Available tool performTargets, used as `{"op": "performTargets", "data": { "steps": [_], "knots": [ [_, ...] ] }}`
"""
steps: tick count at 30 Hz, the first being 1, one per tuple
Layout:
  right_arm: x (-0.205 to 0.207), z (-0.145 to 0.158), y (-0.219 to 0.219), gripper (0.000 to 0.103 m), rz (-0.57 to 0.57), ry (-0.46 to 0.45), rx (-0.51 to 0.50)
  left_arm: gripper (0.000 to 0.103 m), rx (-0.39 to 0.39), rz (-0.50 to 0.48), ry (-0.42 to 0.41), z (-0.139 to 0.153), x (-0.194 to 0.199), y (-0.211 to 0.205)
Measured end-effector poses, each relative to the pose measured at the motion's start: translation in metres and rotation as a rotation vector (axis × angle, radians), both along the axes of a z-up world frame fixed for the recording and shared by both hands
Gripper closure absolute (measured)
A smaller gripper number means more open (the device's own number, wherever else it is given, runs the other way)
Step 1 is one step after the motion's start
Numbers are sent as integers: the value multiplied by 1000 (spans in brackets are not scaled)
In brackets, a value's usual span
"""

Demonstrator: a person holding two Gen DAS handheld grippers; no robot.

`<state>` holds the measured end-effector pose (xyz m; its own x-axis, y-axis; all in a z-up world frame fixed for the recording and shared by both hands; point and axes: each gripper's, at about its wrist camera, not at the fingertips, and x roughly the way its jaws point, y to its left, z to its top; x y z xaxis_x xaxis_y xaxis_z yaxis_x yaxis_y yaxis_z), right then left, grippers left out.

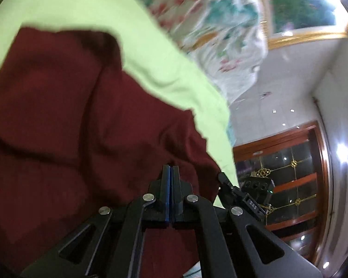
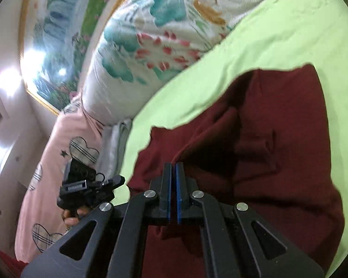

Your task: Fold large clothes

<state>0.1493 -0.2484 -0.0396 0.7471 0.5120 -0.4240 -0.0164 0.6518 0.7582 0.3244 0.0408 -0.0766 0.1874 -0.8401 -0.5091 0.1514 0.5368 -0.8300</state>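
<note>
Left gripper (image 1: 171, 167) and right gripper (image 2: 173, 163), each hand-held, hover with jaws pressed together above a maroon garment (image 1: 81, 120) lying rumpled on a bed's lime-green sheet (image 1: 81, 7). Whether cloth is pinched between either pair of blue pads cannot be told; the right gripper's tips meet a raised ridge of fabric, which suggests a hold. A floral duvet (image 2: 150, 34) and a pink heart-print pillow (image 2: 48, 162) lie beyond the sheet. Both views are motion-blurred. Judged from the creases, the risk is a crooked fold: if one gripper catches a single layer, the other layers could sag and bunch.
</note>
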Motion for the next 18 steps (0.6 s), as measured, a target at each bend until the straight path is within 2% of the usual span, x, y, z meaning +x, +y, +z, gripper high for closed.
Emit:
{"op": "performTargets", "data": {
  "steps": [1,3,4,8,10,12,15,17,18],
  "knots": [
    [-4,-3,-1,100,3,6,-11,83,10,1,59,-11,2,-4],
    [-8,-6,0,100,10,13,-26,75,35,33,135,-25,7,-10],
    [-10,-7,-1,100,13,18,-30,73,57,50,166,-29,9,-10],
    [-14,-8,-6,100,31,18,-65,68,23,139,254,-37,17,-8],
    [-15,-7,-5,100,49,16,-73,46,22,163,270,-35,21,-10],
    [-17,-8,-4,100,70,10,-79,39,61,178,301,-34,30,-24],
    [-17,-9,-6,100,85,3,-72,38,205,144,362,-37,48,-52],
    [-18,-9,-9,100,82,0,-61,41,262,139,371,-39,55,-62],
    [-18,-9,-12,100,78,-1,-59,47,276,140,364,-37,57,-65]
  ]
}}
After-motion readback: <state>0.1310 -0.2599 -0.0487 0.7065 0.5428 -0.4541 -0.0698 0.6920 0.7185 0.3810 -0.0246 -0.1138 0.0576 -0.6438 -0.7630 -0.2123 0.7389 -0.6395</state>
